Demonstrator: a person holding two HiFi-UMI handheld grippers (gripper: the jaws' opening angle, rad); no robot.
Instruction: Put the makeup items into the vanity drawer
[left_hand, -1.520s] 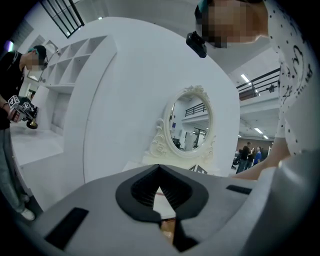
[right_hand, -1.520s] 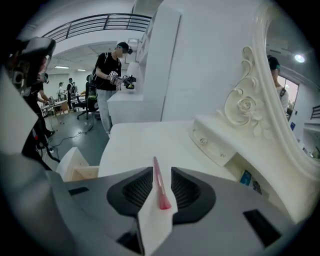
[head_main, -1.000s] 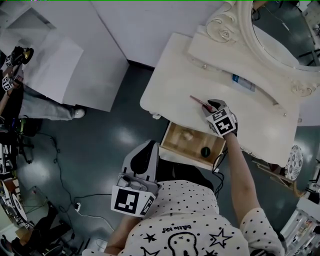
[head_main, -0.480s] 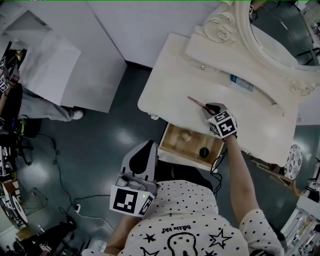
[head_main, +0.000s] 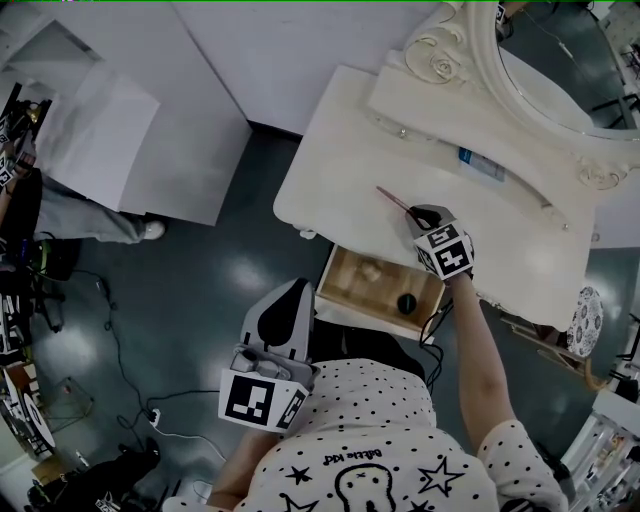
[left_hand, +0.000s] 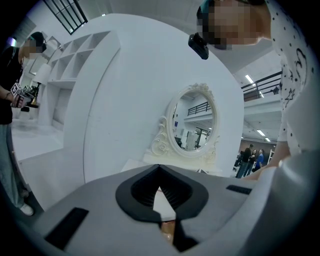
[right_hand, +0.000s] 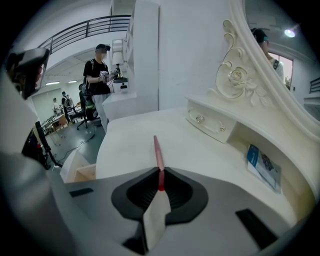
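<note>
Right gripper (head_main: 418, 213) (right_hand: 160, 175): jaws have just been closing and are now clenched on the near end of a slim red-pink makeup pencil (head_main: 395, 200) (right_hand: 158, 152). The rest of the pencil runs toward 10 o'clock in the head view, low over the cream-white vanity top (head_main: 340, 150); whether its far tip touches the top cannot be told. Left gripper (head_main: 298, 285) (left_hand: 159, 167): jaws together, nothing between them, held over the dark floor. At 6 o'clock of the right gripper is the open pale-wood vanity drawer (head_main: 345, 290). It holds a small pale round item (head_main: 372, 268) and a small dark round item (head_main: 407, 302). The left gripper sits at 8 o'clock of that drawer. At 2 o'clock of the right gripper, a flat blue-labelled packet (head_main: 482, 165) (right_hand: 262, 162) lies in the shelf niche under the ornate carved mirror frame (head_main: 450, 50); its print is too small to read. The lettering on the polka-dot shirt (head_main: 380, 430) is not reliably legible. Each gripper's cube carries black-and-white square markers.
</note>
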